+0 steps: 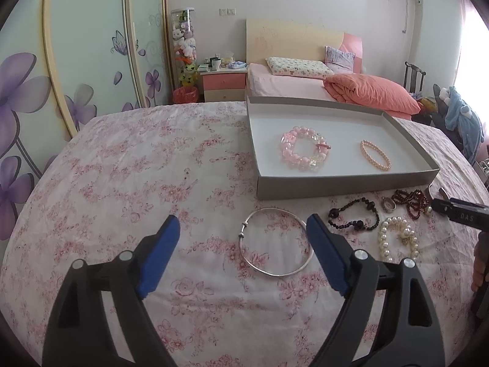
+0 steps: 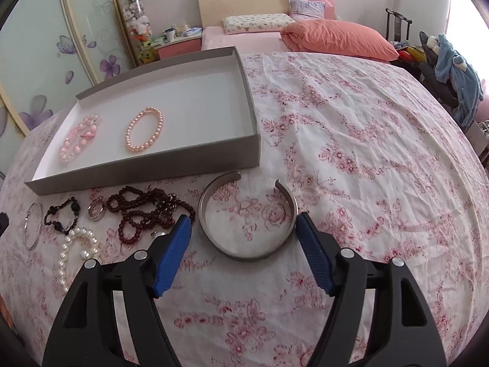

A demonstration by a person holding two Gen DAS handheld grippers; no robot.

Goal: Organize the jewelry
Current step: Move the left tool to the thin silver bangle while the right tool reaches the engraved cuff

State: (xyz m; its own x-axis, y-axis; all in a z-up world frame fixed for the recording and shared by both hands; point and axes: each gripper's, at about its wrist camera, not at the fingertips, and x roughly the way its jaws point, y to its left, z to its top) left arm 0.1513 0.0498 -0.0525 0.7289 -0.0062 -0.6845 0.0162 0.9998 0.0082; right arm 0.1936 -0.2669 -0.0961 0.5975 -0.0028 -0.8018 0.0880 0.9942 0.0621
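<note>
Left claw (image 1: 243, 224) wide open, holding nothing, low over the floral-cloth surface (image 1: 122, 183). Thin silver bangle (image 1: 275, 241) lies flat between its blue pads; the right pad (image 1: 325, 253) overlaps the bangle's right edge in view, contact can't be confirmed.

Right claw (image 2: 243, 223) also wide open, nothing held. Open silver cuff (image 2: 247, 217) sits flat between its tips, gap facing the far side toward the box. Right pad (image 2: 313, 253) just beside the cuff's right end, left pad (image 2: 172, 253) clear of it.

Shallow grey box (image 1: 342, 186) with white floor stands at the far side of the surface. Inside: chunky pink bead bracelet (image 1: 304, 151) on the left, slim peach pearl bracelet (image 1: 375, 155) to its right, apart from each other.

Loose pieces on the cloth near the box's front wall, between the two claws:
- black bead bracelet (image 1: 354, 215), just right of the bangle
- white pearl bracelet (image 1: 397, 238), nearer than the black one
- silver ring (image 1: 388, 205), close to the box
- dark red bead strand (image 2: 146, 211), bunched, just left of the cuff

Bed (image 2: 244, 35) with orange duvet (image 2: 336, 38) in the background.
</note>
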